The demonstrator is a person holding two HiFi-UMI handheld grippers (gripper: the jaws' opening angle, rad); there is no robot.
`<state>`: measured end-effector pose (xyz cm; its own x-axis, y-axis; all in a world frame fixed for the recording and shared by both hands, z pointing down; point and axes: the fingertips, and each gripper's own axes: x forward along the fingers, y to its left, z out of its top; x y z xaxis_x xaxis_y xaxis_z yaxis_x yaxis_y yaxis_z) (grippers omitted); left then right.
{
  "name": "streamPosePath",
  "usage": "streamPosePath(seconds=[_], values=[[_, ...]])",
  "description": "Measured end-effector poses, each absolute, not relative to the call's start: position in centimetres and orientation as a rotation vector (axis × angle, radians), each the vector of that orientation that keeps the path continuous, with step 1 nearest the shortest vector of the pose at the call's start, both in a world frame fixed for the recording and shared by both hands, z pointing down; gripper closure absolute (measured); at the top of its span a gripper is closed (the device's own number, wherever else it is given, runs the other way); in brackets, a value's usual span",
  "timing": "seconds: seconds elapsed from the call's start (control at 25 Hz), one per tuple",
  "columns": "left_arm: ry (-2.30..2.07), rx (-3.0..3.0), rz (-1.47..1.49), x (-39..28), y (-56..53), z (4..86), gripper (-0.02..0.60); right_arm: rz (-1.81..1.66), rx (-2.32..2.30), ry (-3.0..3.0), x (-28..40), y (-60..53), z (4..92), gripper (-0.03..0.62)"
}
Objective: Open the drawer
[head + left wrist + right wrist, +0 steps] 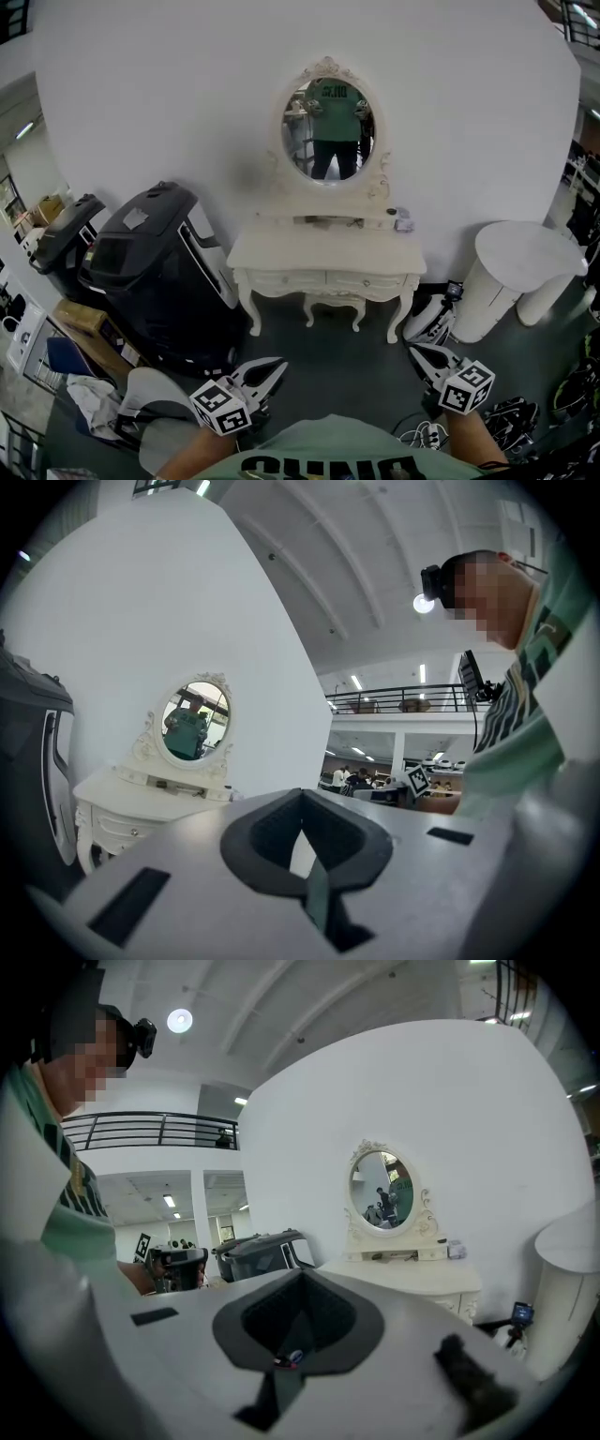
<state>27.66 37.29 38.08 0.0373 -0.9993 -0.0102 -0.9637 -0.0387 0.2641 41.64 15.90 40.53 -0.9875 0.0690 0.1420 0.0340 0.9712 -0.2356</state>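
A white dressing table [326,255] with an oval mirror [330,129] stands against the white wall ahead. Two small drawers, the left drawer [286,279] and the right drawer [367,283], sit shut under its top. My left gripper [278,366] and right gripper [416,351] are held low, close to my body and well short of the table. Each is shut with nothing between its fingers. The left gripper view has the table [127,799] at far left beyond the left gripper [300,794]. In the right gripper view the table [412,1277] lies right of the right gripper [300,1275].
A large black machine [155,272] stands left of the table, with cardboard boxes [86,326] and clutter beyond it. At the right is a white round pedestal [514,270]. Shoes [428,319] lie by the table's right leg, and cables [427,433] are on the dark floor.
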Motion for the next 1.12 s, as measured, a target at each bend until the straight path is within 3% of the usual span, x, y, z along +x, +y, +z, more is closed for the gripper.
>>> streamPosePath(seconds=[0.4,0.64,0.88,1.12], values=[[-2.018,2.075,-0.309,32.5,32.0,39.0,0.572,0.42,-0.097,-2.976,47.1,11.0,41.5,0.583],[-2.021,2.04,-0.302,32.8,30.8,39.7,0.572,0.428,-0.148,-2.976,46.7,9.7,41.5,0.582],[-2.029,2.041,-0.31,29.5,31.3,39.9,0.572,0.412,-0.136,-2.952,42.9,9.6,41.9,0.583],[-2.005,2.081,-0.347,21.3,33.1,39.1,0.572,0.388,-0.085,-2.975,35.0,11.4,40.4,0.582]])
